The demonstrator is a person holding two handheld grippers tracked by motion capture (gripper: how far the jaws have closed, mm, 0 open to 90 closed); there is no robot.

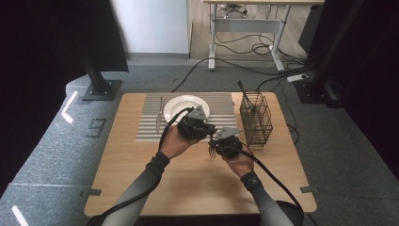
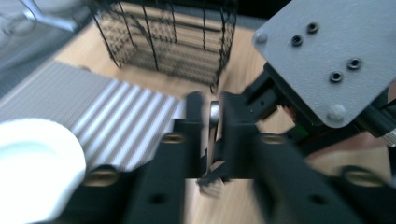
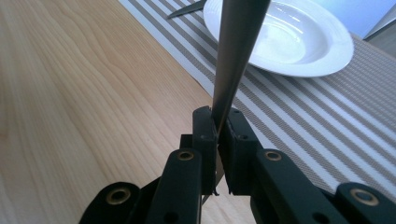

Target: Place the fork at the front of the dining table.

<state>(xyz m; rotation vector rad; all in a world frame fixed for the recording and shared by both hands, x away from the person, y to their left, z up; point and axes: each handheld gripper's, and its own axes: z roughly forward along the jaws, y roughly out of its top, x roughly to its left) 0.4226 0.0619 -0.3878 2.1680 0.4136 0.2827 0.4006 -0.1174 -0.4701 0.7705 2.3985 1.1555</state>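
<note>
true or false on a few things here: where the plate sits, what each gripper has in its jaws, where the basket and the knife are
1. The white plate sits on the striped placemat. True.
2. The right gripper is open and holds nothing. False: its jaws are shut on a metal utensil handle.
3. The wire basket stands on the placemat, left of the plate. False: it stands on the bare table, right of the placemat.
4. The left gripper has a thin metal piece between its jaws. True.
5. A knife lies on the placemat to the left of the plate. True.
</note>
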